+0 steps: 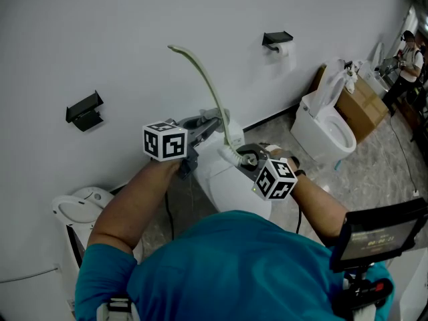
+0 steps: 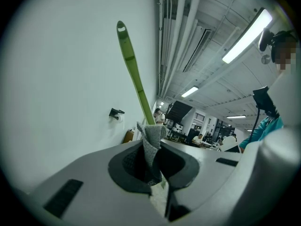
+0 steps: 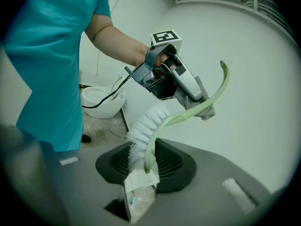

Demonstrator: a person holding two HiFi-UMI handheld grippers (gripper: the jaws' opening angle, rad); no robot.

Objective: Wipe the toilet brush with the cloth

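Note:
The toilet brush has a long, curved pale-green handle (image 1: 200, 79) and white bristles (image 3: 146, 125). My right gripper (image 1: 235, 155) is shut on the brush's lower end, where the green stem (image 3: 149, 160) and a paper tag (image 3: 140, 179) sit between the pads. My left gripper (image 1: 219, 123) is shut on a grey cloth (image 2: 151, 142) folded around the handle (image 2: 133, 72), just above the bristles. In the right gripper view the left gripper (image 3: 200, 100) presses the cloth (image 3: 203, 109) onto the handle's middle. The handle's tip points up along the white wall.
A white toilet (image 1: 231, 189) sits right below the grippers, another (image 1: 328, 131) to the right and a third (image 1: 83, 206) at the left. Black paper holders (image 1: 277, 40) (image 1: 84, 110) hang on the wall. A cardboard box (image 1: 362, 105) stands far right, near a person (image 1: 406, 53).

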